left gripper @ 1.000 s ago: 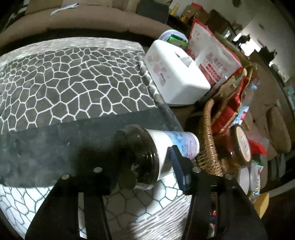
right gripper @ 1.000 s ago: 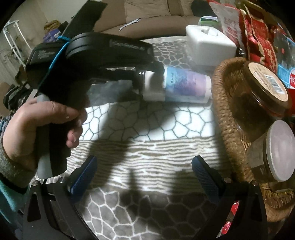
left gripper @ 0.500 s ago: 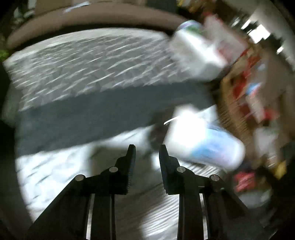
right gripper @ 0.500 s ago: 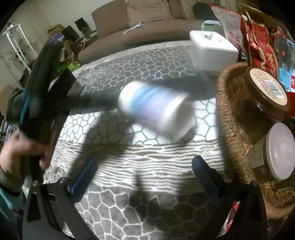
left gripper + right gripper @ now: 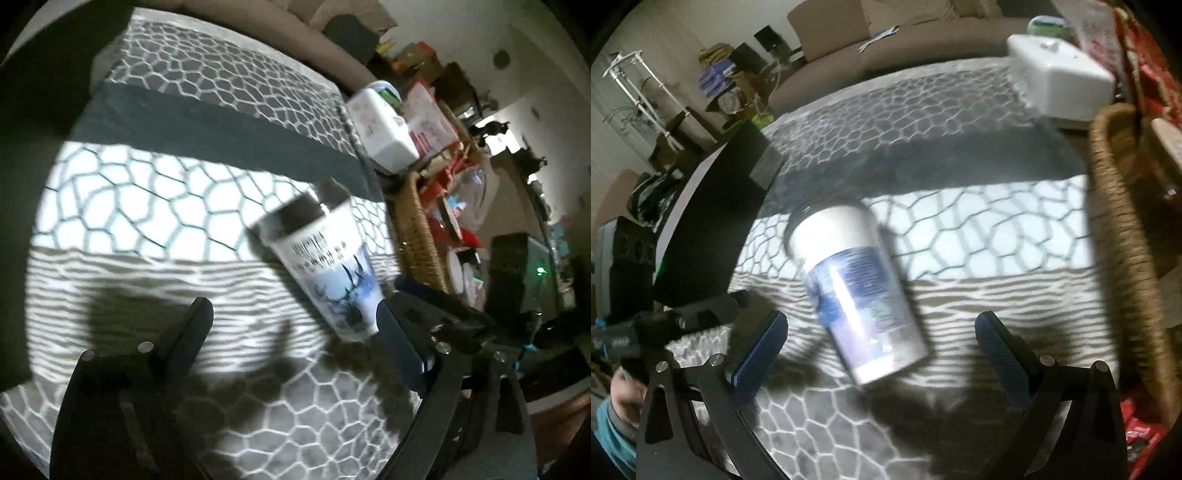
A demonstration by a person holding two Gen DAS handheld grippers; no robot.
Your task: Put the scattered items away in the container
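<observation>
Grippers apart, bottle between.

the white plastic bottle with a blue printed label is smeared by motion blur in both wrist views, so its label text cannot be read, and its dark cap end is only a vague shape. the brown woven wicker basket is cut off by the right edge of the right wrist view. its contents in the left wrist view are too blurred and small to identify.
</observation>
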